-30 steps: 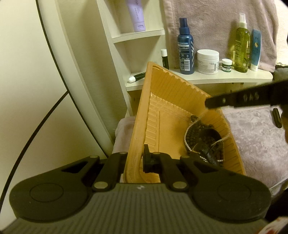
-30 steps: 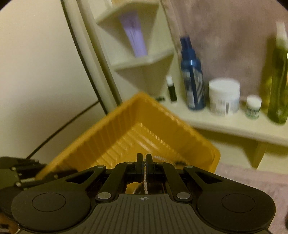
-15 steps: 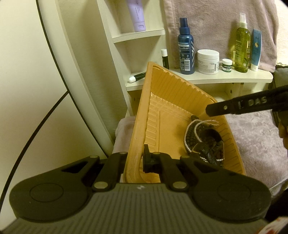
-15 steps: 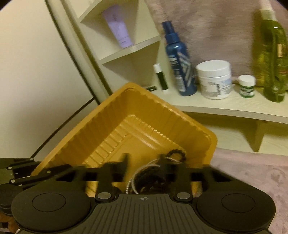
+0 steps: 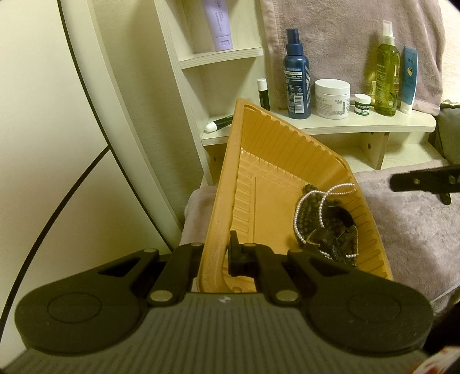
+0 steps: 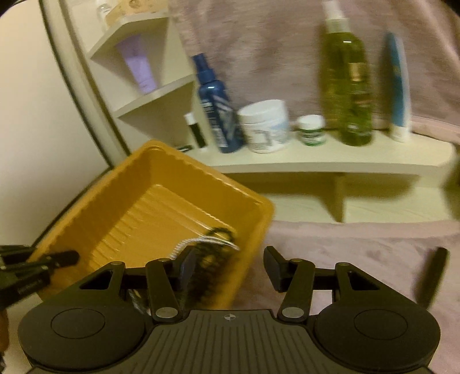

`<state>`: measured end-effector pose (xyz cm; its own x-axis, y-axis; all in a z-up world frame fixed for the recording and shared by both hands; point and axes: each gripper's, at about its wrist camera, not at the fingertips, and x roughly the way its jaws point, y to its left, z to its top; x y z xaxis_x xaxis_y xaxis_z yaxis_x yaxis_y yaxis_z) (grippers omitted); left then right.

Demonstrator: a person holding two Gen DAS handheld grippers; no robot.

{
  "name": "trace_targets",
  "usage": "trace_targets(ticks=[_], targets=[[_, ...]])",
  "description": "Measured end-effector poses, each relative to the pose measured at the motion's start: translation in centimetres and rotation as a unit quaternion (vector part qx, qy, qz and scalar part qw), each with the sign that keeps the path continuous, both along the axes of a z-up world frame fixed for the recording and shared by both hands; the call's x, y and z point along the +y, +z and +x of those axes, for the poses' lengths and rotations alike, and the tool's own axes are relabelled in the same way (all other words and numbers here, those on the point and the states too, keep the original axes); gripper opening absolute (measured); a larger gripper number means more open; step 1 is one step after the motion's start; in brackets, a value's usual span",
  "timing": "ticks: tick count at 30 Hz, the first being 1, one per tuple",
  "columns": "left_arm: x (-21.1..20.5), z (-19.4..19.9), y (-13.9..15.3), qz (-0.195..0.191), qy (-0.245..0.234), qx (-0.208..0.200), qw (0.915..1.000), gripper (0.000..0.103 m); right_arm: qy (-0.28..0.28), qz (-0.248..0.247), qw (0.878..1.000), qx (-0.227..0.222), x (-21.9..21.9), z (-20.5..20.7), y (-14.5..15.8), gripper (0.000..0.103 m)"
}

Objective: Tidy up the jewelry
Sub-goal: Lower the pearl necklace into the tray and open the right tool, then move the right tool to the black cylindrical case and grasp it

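My left gripper (image 5: 221,253) is shut on the near rim of a yellow ribbed tray (image 5: 270,161) and holds it tilted. In the tray's low corner lie a white pearl string (image 5: 322,201) and dark bead jewelry (image 5: 330,241) in a heap. My right gripper (image 6: 230,267) is open and empty, just right of the tray (image 6: 149,207); its finger shows at the right edge of the left wrist view (image 5: 425,181). The pearl string (image 6: 198,240) and dark beads (image 6: 218,233) also show in the right wrist view. A small dark object (image 6: 434,276) lies on the pink cloth (image 6: 359,244).
A cream shelf (image 5: 345,123) behind the tray holds a blue spray bottle (image 5: 296,77), a white jar (image 5: 332,97), a small green jar (image 5: 362,104), a green bottle (image 5: 386,69) and a blue tube (image 5: 408,77). A lilac tube (image 5: 217,23) stands on the upper shelf. A pink towel (image 5: 339,37) hangs behind.
My right gripper has opened, let the pearl string drop into the tray, and pulled back to the right. The left gripper and tray have held still.
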<state>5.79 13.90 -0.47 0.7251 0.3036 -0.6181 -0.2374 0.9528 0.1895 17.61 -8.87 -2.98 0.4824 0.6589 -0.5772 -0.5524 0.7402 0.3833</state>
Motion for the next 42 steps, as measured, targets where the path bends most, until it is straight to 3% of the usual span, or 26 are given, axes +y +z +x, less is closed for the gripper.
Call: trace_targets(ticks=[13, 24, 42], targets=[[-0.2, -0.2, 0.1, 0.002, -0.001, -0.001, 1.0000, 0.005, -0.104, -0.042, 0.994, -0.009, -6.9, -1.8, -1.4, 0.053], [-0.3, -0.2, 0.2, 0.003, -0.001, -0.003, 1.0000, 0.005, -0.180, -0.074, 0.981, 0.002, -11.3, -1.3, -3.7, 0.053], [-0.1, 0.1, 0.1, 0.002, 0.000, 0.000, 1.0000, 0.005, -0.229, -0.083, 0.970, 0.016, -10.8, 3.8, -5.7, 0.053]])
